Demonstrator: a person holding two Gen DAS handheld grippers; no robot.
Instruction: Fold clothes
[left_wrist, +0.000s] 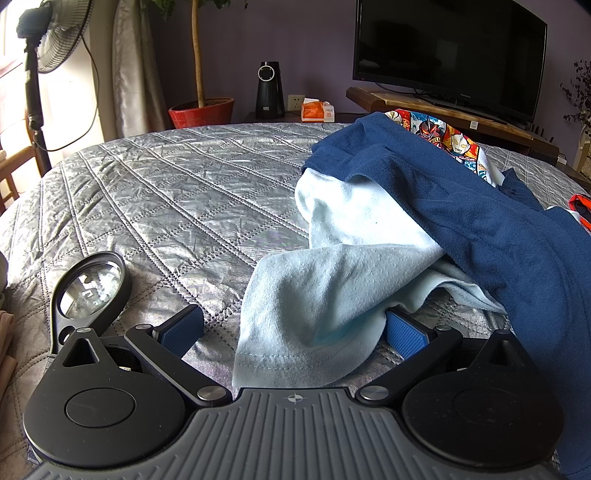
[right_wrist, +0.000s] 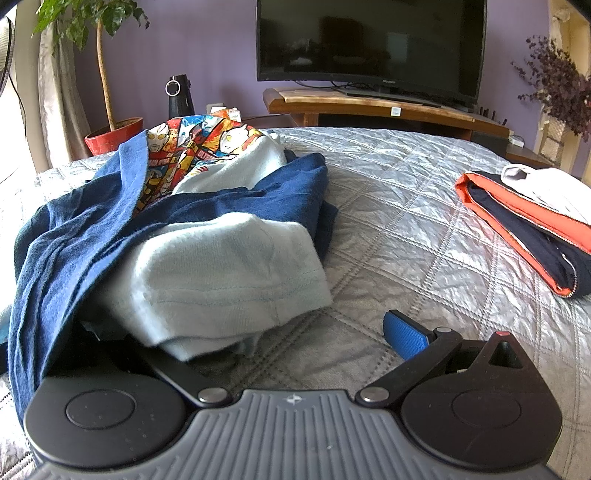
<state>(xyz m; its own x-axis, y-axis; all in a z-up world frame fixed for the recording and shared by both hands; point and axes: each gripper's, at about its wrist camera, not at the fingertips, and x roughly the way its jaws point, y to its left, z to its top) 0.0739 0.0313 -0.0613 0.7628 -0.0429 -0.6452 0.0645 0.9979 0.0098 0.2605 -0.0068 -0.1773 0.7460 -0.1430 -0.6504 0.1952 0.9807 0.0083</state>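
- The left gripper (left_wrist: 293, 332) is wide open and holds nothing. The hem of the light blue shirt (left_wrist: 314, 314) lies between its fingers, ready to be pinched.
- The right gripper (right_wrist: 291, 332) is wide open and empty too. Its left finger is hidden under the shirt.
- The clothes sit piled on the grey bed cover (right_wrist: 406, 206), with a dark blue top (right_wrist: 74, 236) over them.

Daylight from window at far left (left_wrist: 11, 44), blown out to white in both views. Quilted bedspread (left_wrist: 166, 192) throws silvery glare w/ sheen strongest at centre. TV screen (right_wrist: 369, 40) dark, faint reflections. Soft shadows under blue garment (right_wrist: 74, 236). Strong fisheye bend at edges; corners vignetted black. Focus sharp mid-frame, slight softness on near fabric in right wrist view.
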